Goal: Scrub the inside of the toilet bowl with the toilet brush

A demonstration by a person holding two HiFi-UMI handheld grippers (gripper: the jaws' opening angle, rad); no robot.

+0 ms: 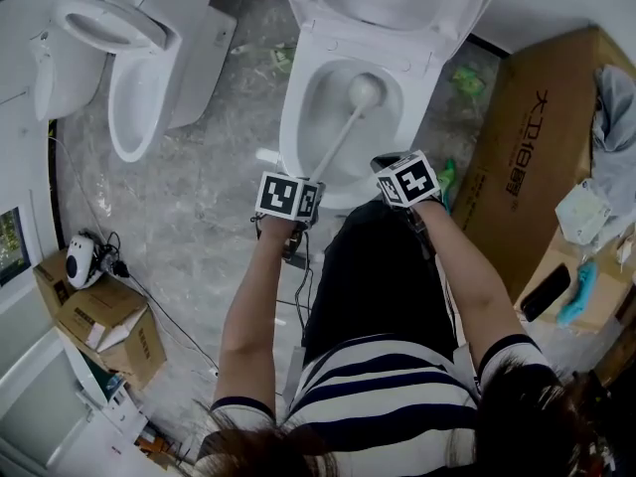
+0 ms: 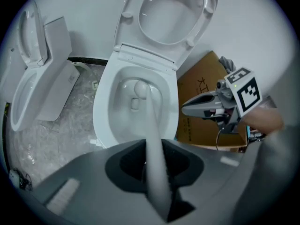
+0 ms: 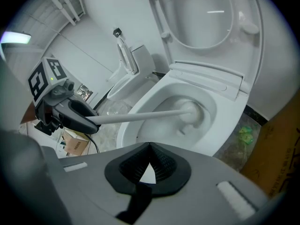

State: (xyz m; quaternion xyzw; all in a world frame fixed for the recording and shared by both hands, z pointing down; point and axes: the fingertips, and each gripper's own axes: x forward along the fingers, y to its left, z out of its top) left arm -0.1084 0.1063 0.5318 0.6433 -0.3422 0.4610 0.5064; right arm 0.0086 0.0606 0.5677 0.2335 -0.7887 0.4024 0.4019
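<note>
A white toilet (image 1: 298, 117) stands with its lid and seat raised. The toilet brush's round white head (image 1: 363, 90) rests inside the bowl near the drain, and its long white handle (image 1: 338, 142) slants back to my left gripper (image 1: 306, 189), which is shut on it. In the left gripper view the handle (image 2: 152, 125) runs out between the jaws to the brush head (image 2: 140, 87). My right gripper (image 1: 390, 164) hovers over the bowl's front right rim, shut and empty. The right gripper view shows the brush head (image 3: 192, 111) in the bowl (image 3: 220, 125) and the left gripper (image 3: 82, 118) on the handle.
A second white toilet (image 1: 129, 78) stands at the left on the marbled floor. A large cardboard box (image 1: 537, 167) flanks the toilet on the right, with cloths and small items on it. Small boxes (image 1: 99, 321) and cables lie at lower left. Green packets (image 1: 467, 78) lie beside the bowl.
</note>
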